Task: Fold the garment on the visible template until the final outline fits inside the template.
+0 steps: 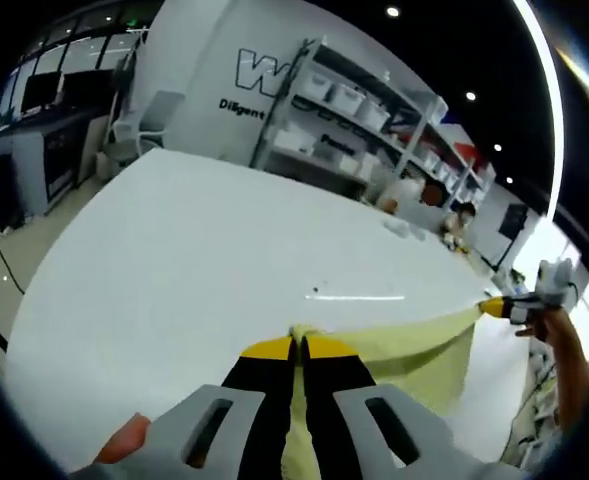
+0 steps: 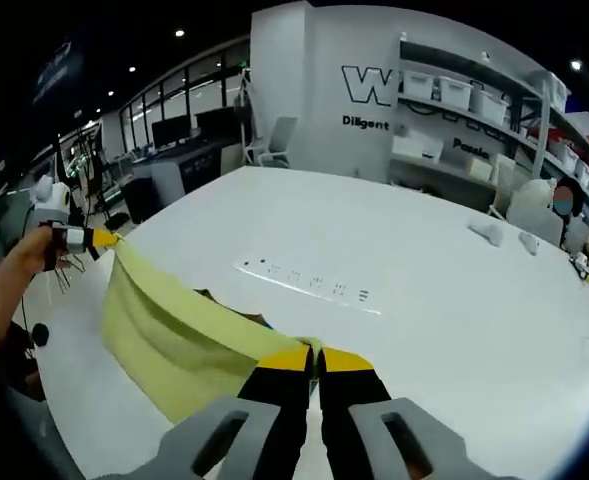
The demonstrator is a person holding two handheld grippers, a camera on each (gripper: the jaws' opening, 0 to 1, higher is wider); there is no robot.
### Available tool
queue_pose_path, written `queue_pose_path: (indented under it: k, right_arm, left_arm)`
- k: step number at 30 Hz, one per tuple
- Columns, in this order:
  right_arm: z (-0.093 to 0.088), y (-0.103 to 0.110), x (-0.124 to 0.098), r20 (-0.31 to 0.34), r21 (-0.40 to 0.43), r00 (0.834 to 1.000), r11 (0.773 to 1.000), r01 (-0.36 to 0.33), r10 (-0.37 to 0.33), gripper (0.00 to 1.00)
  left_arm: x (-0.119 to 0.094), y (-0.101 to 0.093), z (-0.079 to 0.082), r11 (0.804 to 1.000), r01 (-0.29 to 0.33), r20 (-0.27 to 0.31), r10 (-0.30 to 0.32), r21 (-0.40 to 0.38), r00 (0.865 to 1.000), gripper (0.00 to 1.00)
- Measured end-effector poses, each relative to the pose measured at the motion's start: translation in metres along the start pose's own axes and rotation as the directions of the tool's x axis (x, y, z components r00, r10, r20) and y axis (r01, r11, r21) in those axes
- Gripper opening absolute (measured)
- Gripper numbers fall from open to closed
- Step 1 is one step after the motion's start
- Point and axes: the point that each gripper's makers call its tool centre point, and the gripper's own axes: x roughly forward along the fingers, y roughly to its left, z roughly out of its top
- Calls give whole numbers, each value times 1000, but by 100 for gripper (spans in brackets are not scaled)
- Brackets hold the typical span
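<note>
Left gripper (image 1: 297, 345) clenched on one corner of the yellow garment (image 1: 429, 350), fabric pinched right at the yellow fingertips (image 1: 271, 348). Right gripper (image 2: 316, 357) likewise clamped on the opposite corner. Cloth stretched taut between both sets of fingers, lifted above the white table (image 2: 454, 290), probably to spread it flat for folding. Power strip (image 2: 307, 280) lying beyond the right fingers. Template not discernible

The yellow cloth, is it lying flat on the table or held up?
Held up: the yellow cloth hangs stretched between the right tool and the left tool, each shut on a corner, above the white table.
</note>
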Motion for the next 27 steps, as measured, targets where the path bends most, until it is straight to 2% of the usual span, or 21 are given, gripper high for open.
queue_pose_path:
  k: [9, 19, 27]
  right_arm:
    - [-9, -4, 21, 1, 19, 1000, 1000, -3, 3, 0]
    - [-27, -7, 42, -20, 35, 1000, 999, 2, -2, 0]
    - [-37, -10, 58, -32, 42, 999, 999, 5, -4, 0]
  left_arm:
    - [18, 12, -7, 1000, -15, -6, 15, -12, 1000, 0]
    - [43, 25, -23, 999, -30, -17, 30, -29, 999, 0]
    - [56, 33, -30, 999, -33, -23, 33, -28, 999, 0]
